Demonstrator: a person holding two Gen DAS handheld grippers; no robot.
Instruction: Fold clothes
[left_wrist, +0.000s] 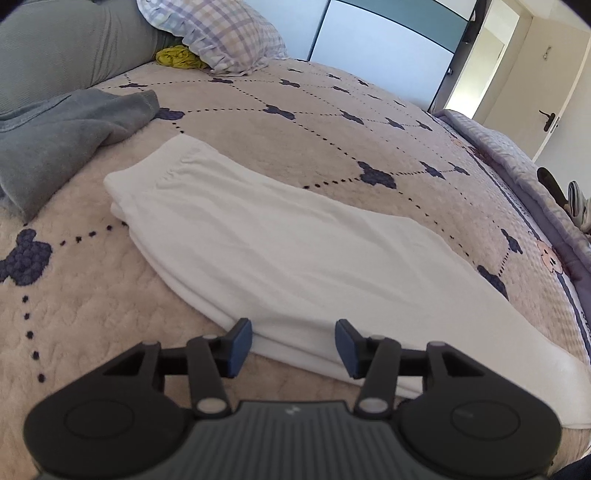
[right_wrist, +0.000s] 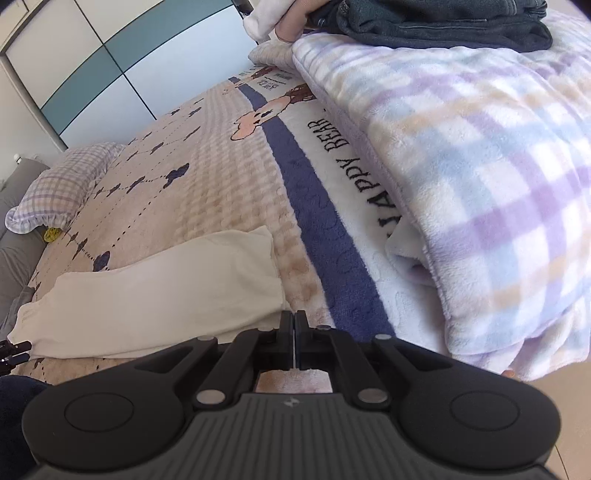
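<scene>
Lying between left gripper (left_wrist: 293, 347) fingers: white garment (left_wrist: 280, 254).

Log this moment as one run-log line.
left gripper: open, at near edge of folded white garment | right gripper: shut, empty, near garment corner | bedspread

Smooth matt white cloth garment (left_wrist: 280, 254) on a nubby quilted fleece bedspread (left_wrist: 332, 140), fluffy plush checked blanket (right_wrist: 480, 184), soft grey knit garment (left_wrist: 55, 136), matt black plastic left gripper (left_wrist: 293, 347) with blue rubbery pads (left_wrist: 240, 347).
</scene>
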